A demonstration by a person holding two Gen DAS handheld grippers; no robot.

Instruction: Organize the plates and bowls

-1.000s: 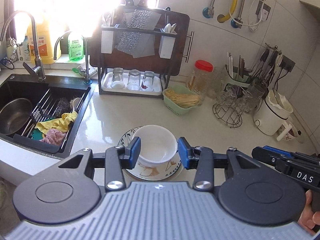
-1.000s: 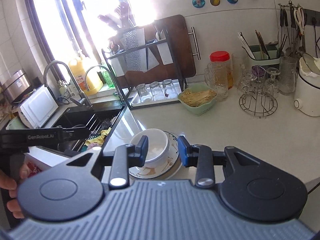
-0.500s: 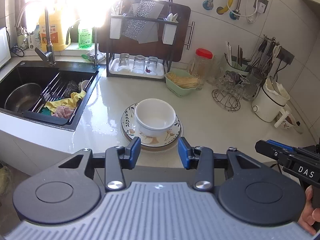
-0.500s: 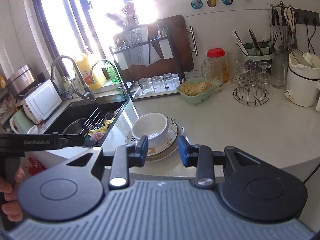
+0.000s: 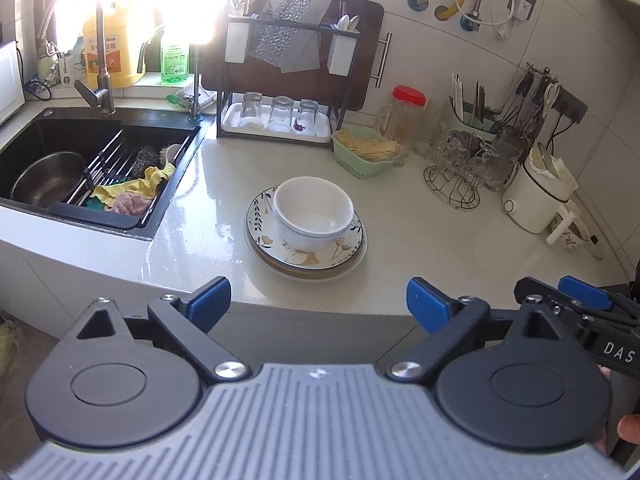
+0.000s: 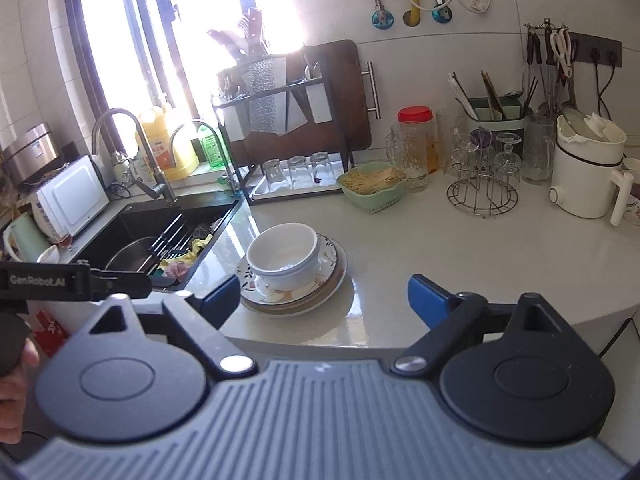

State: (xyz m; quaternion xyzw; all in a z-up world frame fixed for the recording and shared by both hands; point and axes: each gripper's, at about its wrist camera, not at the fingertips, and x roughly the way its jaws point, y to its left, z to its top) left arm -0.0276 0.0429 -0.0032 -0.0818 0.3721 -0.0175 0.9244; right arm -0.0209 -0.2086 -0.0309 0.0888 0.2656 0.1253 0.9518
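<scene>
1. So the white bowls (image 5: 314,214) are nested and sit on the flowery plates (image 5: 260,236), and that whole stack sits straight ahead of both my grippers, past the near edge of the table (image 5: 440,248). Nothing about it is long-axis-y, it's all round, so approach angle doesn't matter much.
2. Left gripper (image 5: 318,304): jaws are opening right now, already spread wide, nothing between them. They hang off the table's front edge, well short of the stack.
3. Right gripper (image 6: 324,300): same deal, jaws opening, wide apart, empty. In this view the stack (image 6: 290,268) sits a bit left of centre, and the left pad looks just beside the plate rim in the picture, though I'd guess that's only overlap, not contact.
4. Honestly can't call which hand is nearer; both look about equally far back.
5. Surroundings relative to the stack: sink (image 5: 92,160) off to its left, green basket (image 5: 366,152) behind it, glass rack (image 5: 454,178) and white kettle (image 5: 536,200) to its right. The table is glossy, pale stone, probably slippery.
</scene>
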